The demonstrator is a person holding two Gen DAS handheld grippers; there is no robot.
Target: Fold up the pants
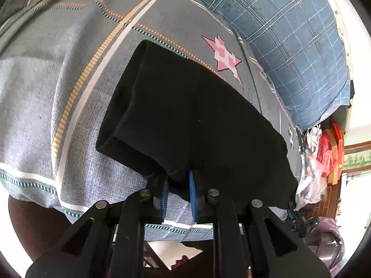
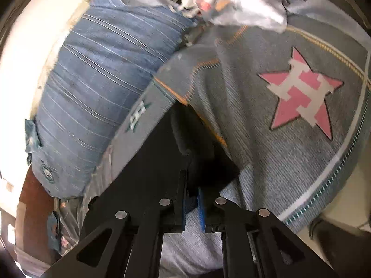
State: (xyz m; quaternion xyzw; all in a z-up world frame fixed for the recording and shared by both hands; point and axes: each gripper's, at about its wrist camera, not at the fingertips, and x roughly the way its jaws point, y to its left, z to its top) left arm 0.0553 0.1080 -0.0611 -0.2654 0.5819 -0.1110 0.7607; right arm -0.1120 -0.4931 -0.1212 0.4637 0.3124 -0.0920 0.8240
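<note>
The black pants [image 1: 185,115] lie folded on a grey patterned bed sheet [image 1: 58,81]. My left gripper [image 1: 178,180] is shut on the near hem edge of the pants, with the cloth between its blue pads [image 1: 192,185]. In the right wrist view the pants [image 2: 157,162] run up and left from my right gripper [image 2: 193,199], which is shut on a fold of the black cloth. The fabric hangs over the right gripper's left finger and hides its tip.
A blue plaid pillow [image 1: 289,34] lies at the far side of the bed, also in the right wrist view [image 2: 92,81]. Plastic bags and red items [image 1: 324,157] are piled beside it. Pink stars [image 2: 301,92] mark the sheet. The bed's near edge [image 1: 162,229] lies below the left gripper.
</note>
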